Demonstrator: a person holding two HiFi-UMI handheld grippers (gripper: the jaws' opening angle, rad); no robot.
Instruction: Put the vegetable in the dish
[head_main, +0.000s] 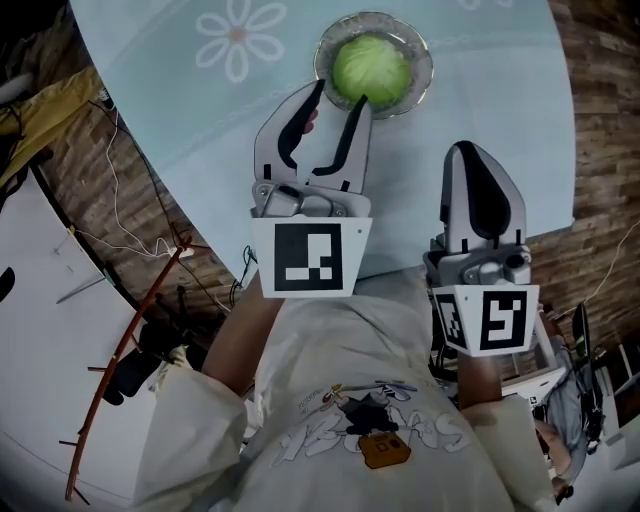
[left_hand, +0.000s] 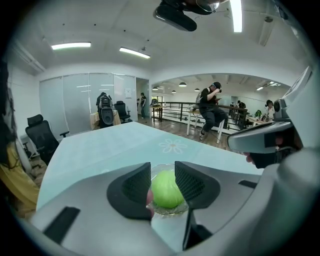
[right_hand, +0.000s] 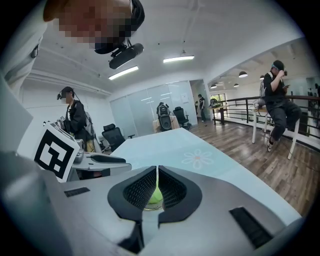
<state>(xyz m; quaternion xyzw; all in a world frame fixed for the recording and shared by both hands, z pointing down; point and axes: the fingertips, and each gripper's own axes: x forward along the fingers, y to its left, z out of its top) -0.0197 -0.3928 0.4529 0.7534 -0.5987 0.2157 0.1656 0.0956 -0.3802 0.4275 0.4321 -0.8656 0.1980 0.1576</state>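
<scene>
In the head view the vegetable is sitting inside the glass dish on the desk, so I am judging the placing done. I am holding my left gripper just short of the dish and my right gripper off to the side.

In the left gripper view my jaws are standing apart, pressing nothing, with the vegetable showing beyond the gap.

In the right gripper view my jaws are resting together, empty. I am judging that one gripper is enough for this job.

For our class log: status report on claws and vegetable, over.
Left claw open, empty. Right claw shut, empty. Vegetable sitting in dish. Nothing blocking.
</scene>
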